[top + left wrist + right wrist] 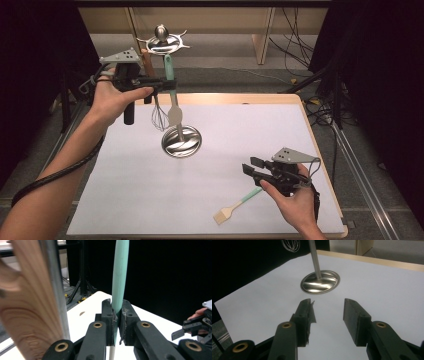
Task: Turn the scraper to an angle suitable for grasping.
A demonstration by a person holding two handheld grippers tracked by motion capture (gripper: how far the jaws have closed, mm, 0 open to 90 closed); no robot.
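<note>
A metal utensil stand rises from its round base to a hooked top. A teal-handled spatula hangs from it, cream head down. My left gripper is shut on that teal handle, high above the table. A wire whisk with a wooden handle hangs just beside it. My right gripper is open and empty, low over the white mat at the front right. A small teal-handled brush lies flat just in front of it. The right gripper view looks between the open jaws toward the stand's base.
The white mat covers a wooden-edged table. Black stands and cables sit on the floor beyond and to the right. The stand's pole rises close to my left gripper.
</note>
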